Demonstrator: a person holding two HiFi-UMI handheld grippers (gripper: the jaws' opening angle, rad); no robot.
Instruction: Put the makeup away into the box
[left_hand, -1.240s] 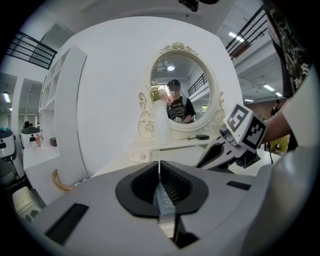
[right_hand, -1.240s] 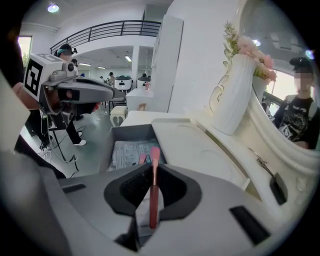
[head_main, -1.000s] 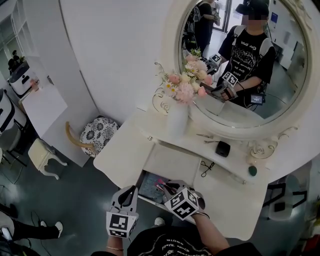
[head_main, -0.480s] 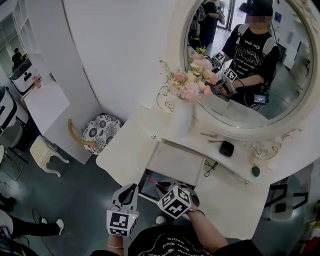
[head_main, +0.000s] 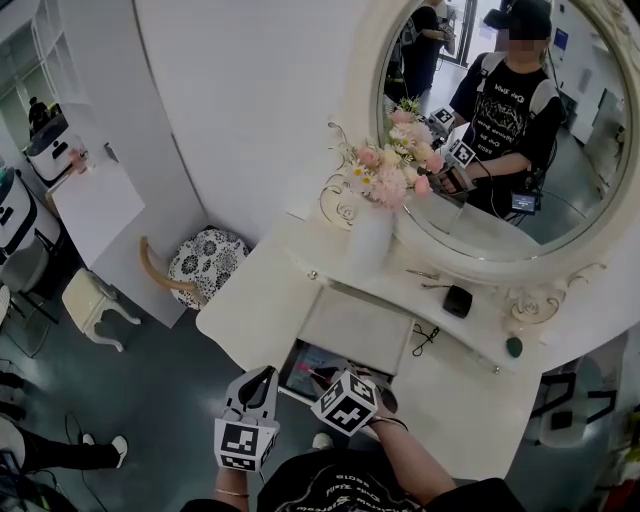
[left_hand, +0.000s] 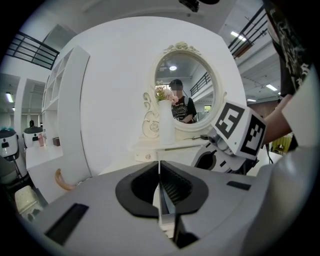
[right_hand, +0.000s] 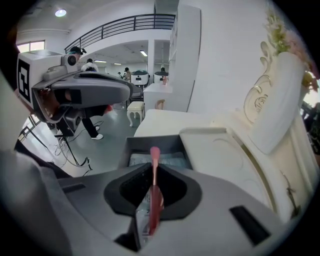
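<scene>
My right gripper (head_main: 320, 380) is shut on a thin pink makeup stick (right_hand: 154, 185), whose rounded pink tip pokes out past the jaws. It hangs tilted down over the open grey drawer (head_main: 298, 362) at the front of the white dressing table (head_main: 260, 300). In the right gripper view the drawer (right_hand: 150, 144) lies just beyond the stick's tip, with a pale lining inside. My left gripper (head_main: 262, 374) stays left of the drawer near the table's front edge. Its jaws (left_hand: 161, 200) are shut with nothing between them.
A white vase of pink flowers (head_main: 372, 235) stands at the back under the round mirror (head_main: 500, 130). On the table's shelf lie a black compact (head_main: 458, 301), a green item (head_main: 514, 346) and a black cord (head_main: 425, 338). A patterned chair (head_main: 195, 265) sits to the left.
The right gripper with the pink stick has shifted a little left over the drawer and rolled slightly. The left gripper has kept still.
</scene>
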